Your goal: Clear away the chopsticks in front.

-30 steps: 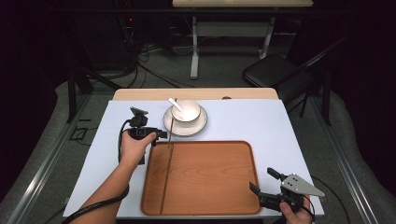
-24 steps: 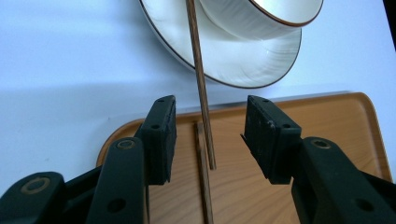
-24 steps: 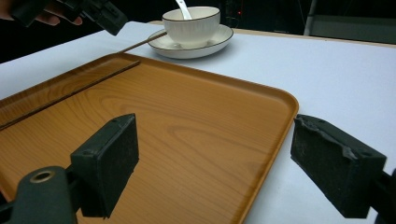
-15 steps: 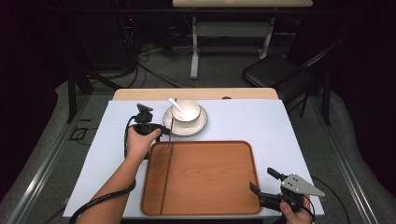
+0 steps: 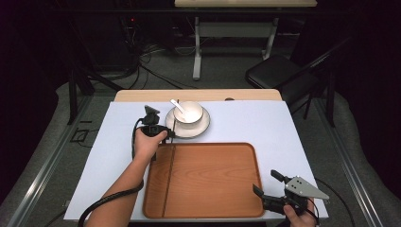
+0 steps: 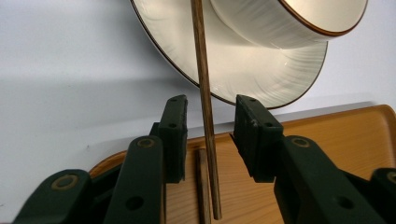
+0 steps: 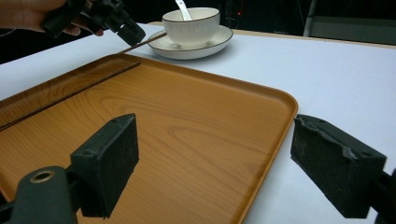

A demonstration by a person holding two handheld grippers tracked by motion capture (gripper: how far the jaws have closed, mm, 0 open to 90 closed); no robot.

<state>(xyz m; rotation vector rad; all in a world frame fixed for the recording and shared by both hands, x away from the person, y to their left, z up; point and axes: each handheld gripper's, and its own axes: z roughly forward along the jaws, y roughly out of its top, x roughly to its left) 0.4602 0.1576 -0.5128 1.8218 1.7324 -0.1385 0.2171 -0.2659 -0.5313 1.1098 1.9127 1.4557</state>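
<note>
Left gripper view: thin brown chopstick (image 6: 204,107) between parted left hand-held gripper (image 6: 209,135) jaws, untouched.

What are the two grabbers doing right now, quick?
Left gripper: open, jaws either side of a thin wooden stick, not clamped.
Right gripper: open wide, holding nothing, over the wooden tray.

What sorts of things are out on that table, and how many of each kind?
Wooden tray: 1
Chopsticks: 2
Bowl: 1
Saucer: 1
Spoon: 1
Hand-held grippers, left and right: 2
Total: 8
</note>
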